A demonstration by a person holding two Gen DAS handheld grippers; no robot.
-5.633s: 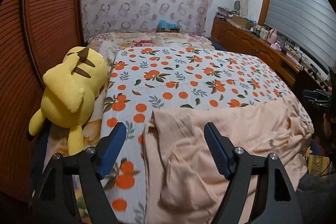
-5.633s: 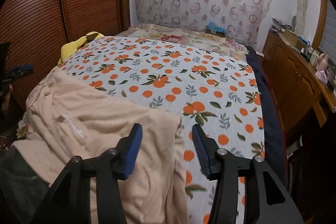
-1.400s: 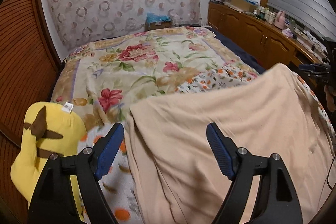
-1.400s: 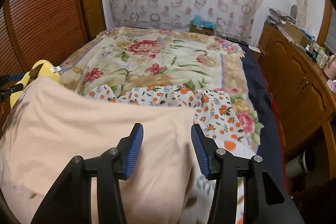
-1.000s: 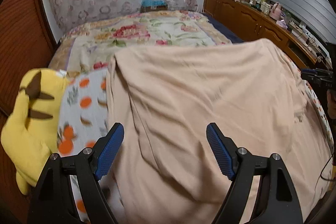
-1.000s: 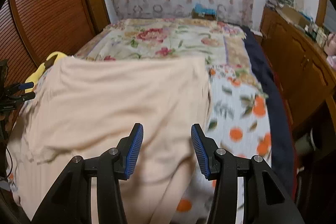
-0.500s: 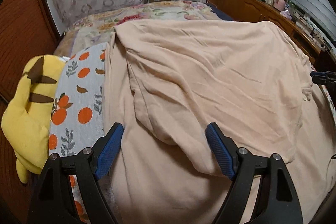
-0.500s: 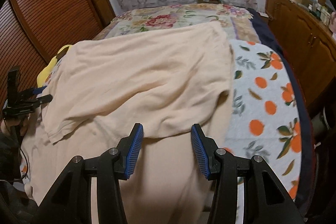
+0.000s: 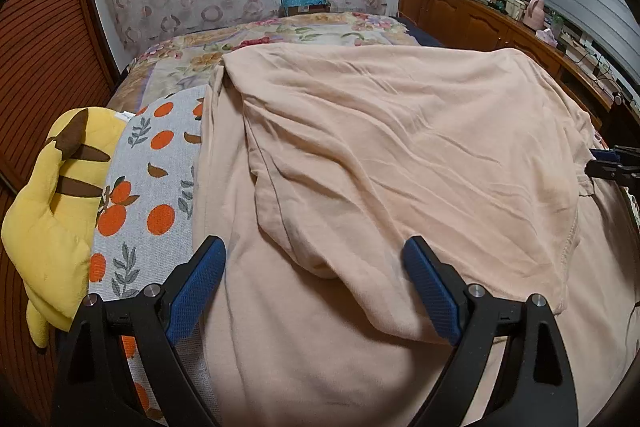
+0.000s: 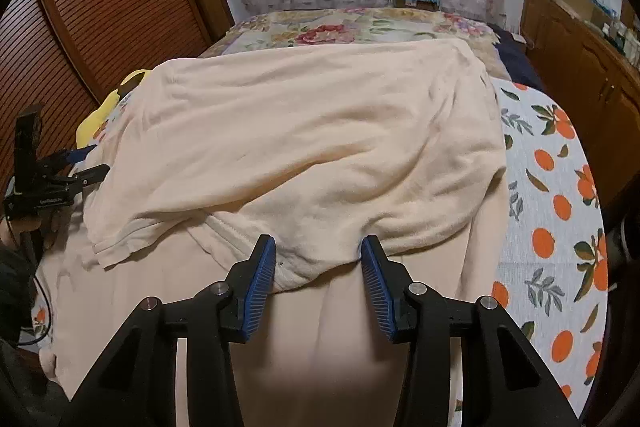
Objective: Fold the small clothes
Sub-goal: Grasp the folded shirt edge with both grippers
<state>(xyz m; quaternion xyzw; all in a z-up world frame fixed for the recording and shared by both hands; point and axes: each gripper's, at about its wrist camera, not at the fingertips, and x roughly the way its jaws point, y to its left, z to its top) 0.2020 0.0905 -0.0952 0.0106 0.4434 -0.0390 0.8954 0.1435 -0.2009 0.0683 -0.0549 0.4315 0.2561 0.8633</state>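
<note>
A peach-coloured garment (image 9: 380,155) lies spread over the bed, its far half folded back toward me so a doubled layer ends in a rounded edge near both grippers. It also shows in the right wrist view (image 10: 320,147). My left gripper (image 9: 316,283) is open and empty, its blue pads either side of the folded edge at the garment's left part. My right gripper (image 10: 319,275) is open and empty, with the folded hem lying just between and ahead of its pads. The right gripper shows at the left view's right edge (image 9: 612,163), the left gripper at the right view's left edge (image 10: 60,171).
The bed has an orange-fruit print sheet (image 9: 152,187) (image 10: 560,207) and a floral quilt (image 10: 352,27) at the far end. A yellow plush toy (image 9: 52,195) lies at the bed's left edge beside slatted wooden doors (image 10: 100,7). A wooden sideboard (image 9: 480,19) with clutter runs along the right.
Both grippers have carried the garment's far edge up and over toward me, laid it down as a fold, and drawn back slightly. Both stand open off the cloth now.
</note>
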